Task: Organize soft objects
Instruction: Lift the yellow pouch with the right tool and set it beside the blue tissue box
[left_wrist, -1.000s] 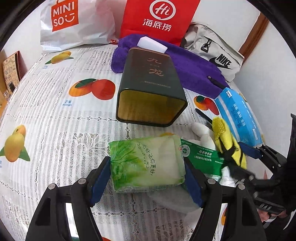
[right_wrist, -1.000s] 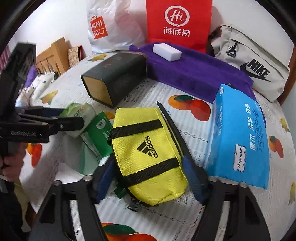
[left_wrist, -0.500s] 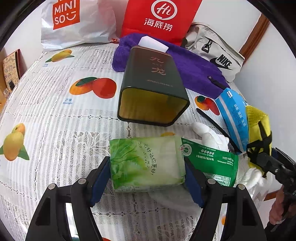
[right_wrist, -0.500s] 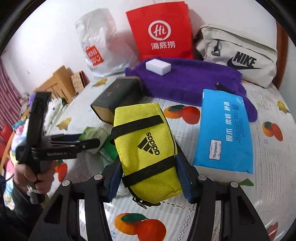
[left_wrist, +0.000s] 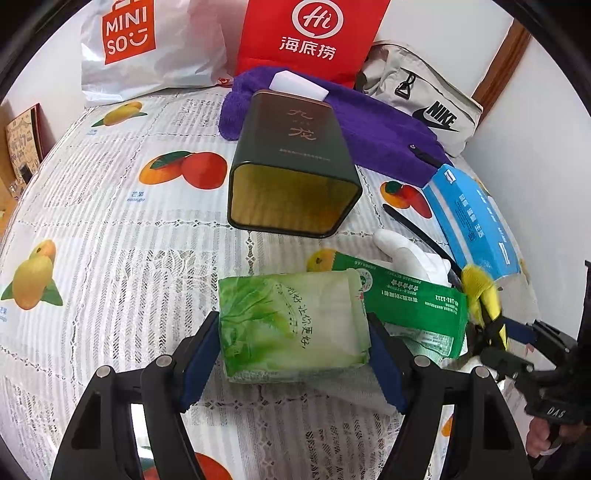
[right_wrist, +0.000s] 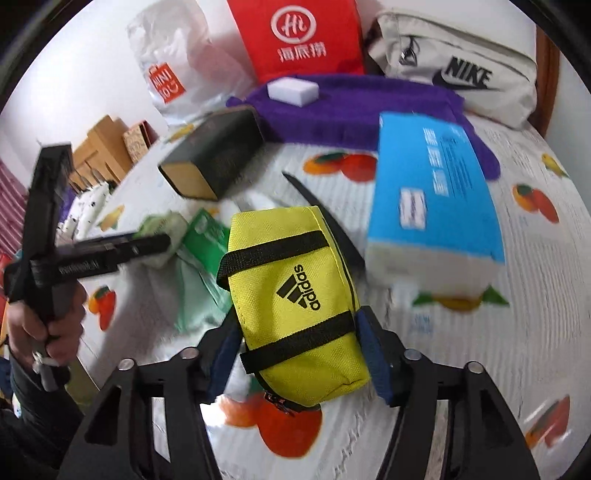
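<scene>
The green tissue pack (left_wrist: 291, 325) is clamped between the left gripper (left_wrist: 295, 354) fingers, low over the table (left_wrist: 110, 221), facing the open tin (left_wrist: 291, 184). The yellow pouch (right_wrist: 295, 302) is bracketed by the right gripper (right_wrist: 295, 354), whose jaws have just been opening, seemingly to set it beside the blue tissue box (right_wrist: 432, 195).

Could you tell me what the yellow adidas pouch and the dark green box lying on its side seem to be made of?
Yellow adidas pouch: woven synthetic fabric, matte; visible weave, black webbing straps. Dark green box: probably metal tin, satin; thin rolled rim, gold-toned interior.
</scene>
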